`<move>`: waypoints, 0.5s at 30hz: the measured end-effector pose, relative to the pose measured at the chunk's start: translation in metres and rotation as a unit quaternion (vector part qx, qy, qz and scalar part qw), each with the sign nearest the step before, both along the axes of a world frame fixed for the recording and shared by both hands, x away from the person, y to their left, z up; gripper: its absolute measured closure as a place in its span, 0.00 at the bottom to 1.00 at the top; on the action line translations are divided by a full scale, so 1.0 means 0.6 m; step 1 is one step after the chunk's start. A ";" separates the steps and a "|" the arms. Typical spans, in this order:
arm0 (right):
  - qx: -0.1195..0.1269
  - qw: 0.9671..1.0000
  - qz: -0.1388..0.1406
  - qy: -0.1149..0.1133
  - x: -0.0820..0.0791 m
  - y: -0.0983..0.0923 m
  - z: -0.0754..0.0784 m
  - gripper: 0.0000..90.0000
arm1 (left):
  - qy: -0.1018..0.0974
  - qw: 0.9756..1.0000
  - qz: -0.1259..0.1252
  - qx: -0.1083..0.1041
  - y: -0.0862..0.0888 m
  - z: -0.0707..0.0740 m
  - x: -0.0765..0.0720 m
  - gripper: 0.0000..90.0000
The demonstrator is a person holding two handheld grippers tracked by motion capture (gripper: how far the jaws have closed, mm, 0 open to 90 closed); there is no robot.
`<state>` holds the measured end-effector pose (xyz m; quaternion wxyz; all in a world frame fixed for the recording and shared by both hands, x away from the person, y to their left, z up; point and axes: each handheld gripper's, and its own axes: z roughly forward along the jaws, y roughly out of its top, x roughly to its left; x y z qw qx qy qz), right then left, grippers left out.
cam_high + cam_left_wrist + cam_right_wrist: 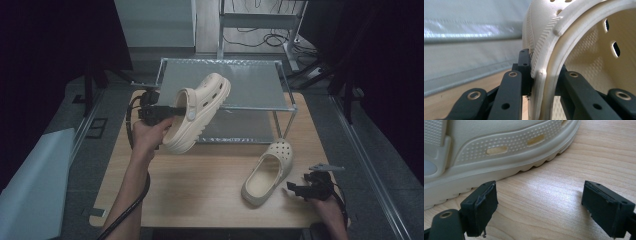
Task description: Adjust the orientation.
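Nearest me, the right gripper [295,188] rests low on the bench [200,190], jaws spread and empty, just beside a cream clog [267,172]. Farther off, the left gripper [175,110] pinches the second clog [200,111] by its rim, lifted before the metal rack [282,85].

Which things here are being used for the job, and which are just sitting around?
In use:
- lifted clog, clamped by left gripper
- second clog on the table
- right gripper, open beside it
- metal shelf rack

Just lying about:
- floor cables
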<state>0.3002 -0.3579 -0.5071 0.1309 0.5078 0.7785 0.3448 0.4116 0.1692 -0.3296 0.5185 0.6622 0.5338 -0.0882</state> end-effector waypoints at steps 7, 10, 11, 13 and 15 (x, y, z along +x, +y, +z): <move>0.004 1.000 0.003 -0.004 0.000 0.000 0.000 0.14 | 0.006 0.999 0.030 -0.023 0.000 -0.001 0.029 0.85; 0.004 1.000 0.004 -0.004 0.000 0.000 0.000 0.14 | 0.012 0.999 0.042 -0.030 -0.001 -0.001 0.041 0.85; 0.003 1.000 0.003 -0.005 0.000 0.000 0.000 0.14 | 0.012 0.998 0.046 -0.031 -0.001 -0.001 0.044 0.85; 0.003 1.000 0.003 -0.006 0.000 0.000 0.000 0.14 | 0.016 0.998 0.054 -0.034 -0.002 0.000 0.051 0.85; -0.002 1.000 0.004 -0.007 0.000 0.001 0.001 0.14 | 0.019 0.997 0.061 -0.039 -0.004 0.001 0.058 0.85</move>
